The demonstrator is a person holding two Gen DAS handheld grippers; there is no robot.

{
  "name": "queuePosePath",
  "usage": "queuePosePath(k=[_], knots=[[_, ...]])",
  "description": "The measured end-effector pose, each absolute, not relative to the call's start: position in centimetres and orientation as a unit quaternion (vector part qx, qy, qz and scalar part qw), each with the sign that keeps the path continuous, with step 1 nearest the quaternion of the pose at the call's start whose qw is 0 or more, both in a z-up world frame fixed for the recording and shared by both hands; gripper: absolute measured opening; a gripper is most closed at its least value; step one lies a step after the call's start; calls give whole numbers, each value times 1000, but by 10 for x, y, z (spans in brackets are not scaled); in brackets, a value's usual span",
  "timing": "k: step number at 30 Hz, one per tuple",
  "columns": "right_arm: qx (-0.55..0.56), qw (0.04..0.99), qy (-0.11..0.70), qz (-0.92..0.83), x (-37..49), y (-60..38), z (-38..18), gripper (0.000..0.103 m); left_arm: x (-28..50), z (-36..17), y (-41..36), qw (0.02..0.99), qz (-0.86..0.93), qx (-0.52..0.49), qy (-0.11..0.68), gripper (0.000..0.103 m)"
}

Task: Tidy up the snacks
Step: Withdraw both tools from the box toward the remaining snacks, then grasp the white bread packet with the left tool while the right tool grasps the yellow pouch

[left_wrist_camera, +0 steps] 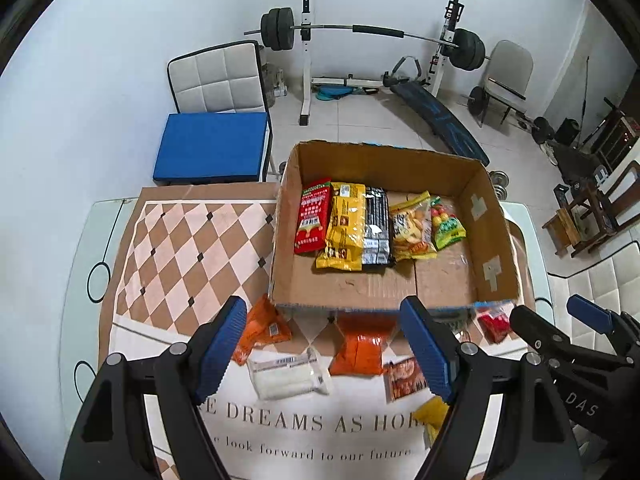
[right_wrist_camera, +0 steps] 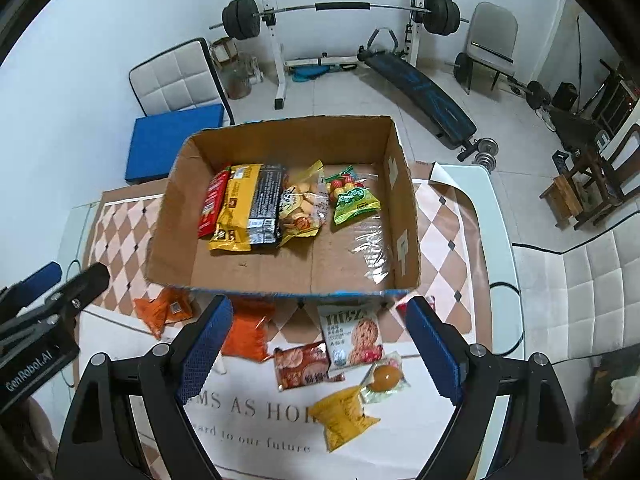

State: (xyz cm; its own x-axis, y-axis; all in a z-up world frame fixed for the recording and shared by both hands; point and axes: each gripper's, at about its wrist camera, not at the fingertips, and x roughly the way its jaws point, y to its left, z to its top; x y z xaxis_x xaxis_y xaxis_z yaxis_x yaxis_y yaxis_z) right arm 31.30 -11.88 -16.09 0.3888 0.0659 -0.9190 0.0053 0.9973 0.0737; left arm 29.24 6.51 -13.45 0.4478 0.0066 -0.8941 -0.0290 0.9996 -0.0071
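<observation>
Five snack packets are lying side by side against the far wall of the cardboard box (right_wrist_camera: pixel 408 216): a red packet (right_wrist_camera: pixel 212 204), a yellow packet (right_wrist_camera: pixel 236 208), a black packet (right_wrist_camera: pixel 266 204), a biscuit bag (right_wrist_camera: pixel 302 206) and a green candy bag (right_wrist_camera: pixel 352 198). The near half of the box floor is sitting bare.

Several more snacks are waiting outside, on the printed mat (right_wrist_camera: pixel 256 436) in front of the box's near wall: two orange packets (right_wrist_camera: pixel 246 334), a white packet (left_wrist_camera: pixel 288 374), a brown-red packet (right_wrist_camera: pixel 302 364), a cookie packet (right_wrist_camera: pixel 354 338), a clear pouch with an amber piece (right_wrist_camera: pixel 386 378) and a yellow pouch (right_wrist_camera: pixel 344 416). A small red item (left_wrist_camera: pixel 494 322) is lying partly hidden at the box's near right corner.

The left gripper (left_wrist_camera: pixel 326 350) is hovering above the loose snacks with its fingers standing apart and nothing between them. The right gripper (right_wrist_camera: pixel 320 350) is doing the same, its fingers spread wider and gripping nothing.

Hazards from this position:
- The brown-red packet and the cookie packet are overlapping; closing on one is likely to drag the other.
- Flat, slippery wrappers are liable to slide out of a shallow pinch.
- Both grippers are working close together, so descending at once risks a collision.
- A carried packet held low risks catching the box's near wall.
</observation>
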Motion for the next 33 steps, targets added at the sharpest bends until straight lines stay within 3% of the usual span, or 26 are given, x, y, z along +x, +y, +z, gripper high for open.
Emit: queuePosePath(k=[10, 20, 27, 33], knots=[[83, 821, 565, 30, 275, -122, -160, 90, 259, -133, 71, 851, 10, -1, 526, 78], [199, 701, 685, -14, 232, -155, -287, 90, 227, -237, 117, 778, 20, 31, 627, 78], [224, 641, 733, -44, 222, -159, -363, 90, 247, -320, 91, 725, -62, 180, 662, 78], [187, 644, 740, -52, 227, -153, -376, 90, 266, -366, 68, 673, -121, 307, 661, 78]])
